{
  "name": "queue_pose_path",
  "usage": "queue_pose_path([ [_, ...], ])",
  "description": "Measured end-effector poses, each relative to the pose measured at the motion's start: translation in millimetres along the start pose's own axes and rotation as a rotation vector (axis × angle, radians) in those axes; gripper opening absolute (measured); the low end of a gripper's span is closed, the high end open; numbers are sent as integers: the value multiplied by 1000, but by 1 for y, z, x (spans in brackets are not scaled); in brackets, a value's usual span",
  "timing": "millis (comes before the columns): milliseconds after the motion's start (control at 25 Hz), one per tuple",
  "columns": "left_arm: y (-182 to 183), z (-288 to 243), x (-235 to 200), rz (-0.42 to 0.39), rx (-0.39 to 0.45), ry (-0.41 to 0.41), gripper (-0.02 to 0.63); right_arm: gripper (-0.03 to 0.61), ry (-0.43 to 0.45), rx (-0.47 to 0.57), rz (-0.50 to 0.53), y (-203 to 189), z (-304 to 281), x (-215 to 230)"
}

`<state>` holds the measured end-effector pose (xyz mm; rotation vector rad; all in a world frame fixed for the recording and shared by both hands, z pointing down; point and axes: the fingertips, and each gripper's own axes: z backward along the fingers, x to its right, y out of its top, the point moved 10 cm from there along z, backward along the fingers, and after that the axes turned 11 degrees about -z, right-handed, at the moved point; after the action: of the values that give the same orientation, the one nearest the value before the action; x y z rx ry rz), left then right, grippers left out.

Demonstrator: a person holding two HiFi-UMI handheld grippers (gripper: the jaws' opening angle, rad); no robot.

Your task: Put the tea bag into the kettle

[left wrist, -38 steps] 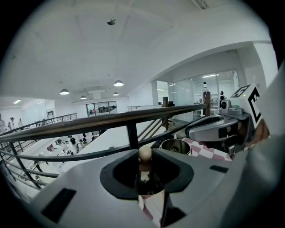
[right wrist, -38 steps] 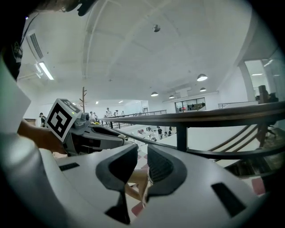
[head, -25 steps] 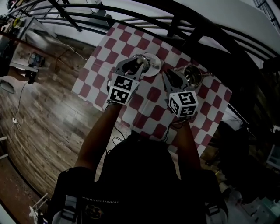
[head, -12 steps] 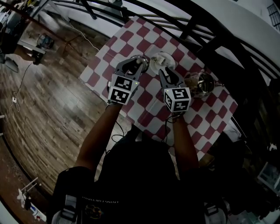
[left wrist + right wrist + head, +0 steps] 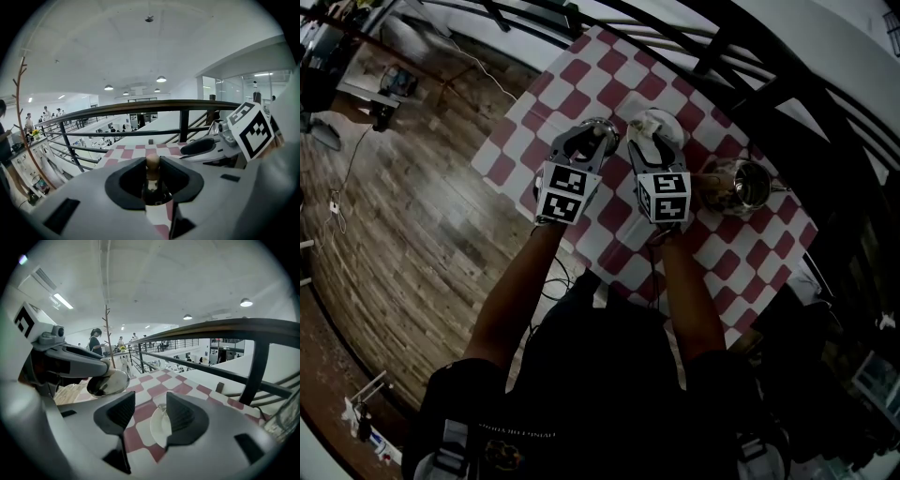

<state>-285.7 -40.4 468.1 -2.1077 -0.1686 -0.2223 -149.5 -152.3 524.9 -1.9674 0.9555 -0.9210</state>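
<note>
Right claw (image 5: 151, 412): released. Its jaws have just been opening and now stand apart above the saucer (image 5: 158, 431), with the pads pressing on nothing. In the head view this claw (image 5: 649, 141) hangs over the same saucer (image 5: 664, 120) and covers a good part of it.
Left claw (image 5: 152, 168): clenched on the knob of the lid (image 5: 152, 161), pads tight on either side.
Lid: held clear of the kettle, raised just to the left of the saucer. The right gripper view shows its shiny dome (image 5: 108, 382). The left gripper view shows only the knob, as the dome is hidden under the jaws. In the head view little more than a rim (image 5: 606, 122) shows past the left claw (image 5: 592, 133).
Tea bag (image 5: 162, 409): a small pale item lying on the saucer between the right claw's pads. It is partly cut off by the right-hand pad and its shape is hard to make out.
Kettle (image 5: 741, 185): upright on the surface (image 5: 581, 80), to the right of the right claw and apart from it. Its mouth is uncovered and the inside is too dark to read.
Surface: red-and-white checked. Its near edge is hidden behind the person's arms and body.
Railing (image 5: 140, 107): dark bars beyond the far edge of the surface.
</note>
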Motion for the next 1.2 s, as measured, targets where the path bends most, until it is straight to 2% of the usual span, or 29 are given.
queue_pose_path([
  [520,-19,-35,-13,24,-43,-14,97,201,-55,-85,-16,-20,-52,22],
  [1080,-38,-51,-15,17,-97,-39,97,199,-96,-115,-4,-33,-87,39],
  [1120,-38,-50,-15,19,-101,-37,97,193,-109,-111,5,-33,-86,38],
  [1160,-38,-50,-15,20,-103,-36,97,100,-122,-103,13,-31,-84,38],
  [1200,-37,-49,-16,19,-104,-34,97,63,-131,-88,21,-28,-81,37],
])
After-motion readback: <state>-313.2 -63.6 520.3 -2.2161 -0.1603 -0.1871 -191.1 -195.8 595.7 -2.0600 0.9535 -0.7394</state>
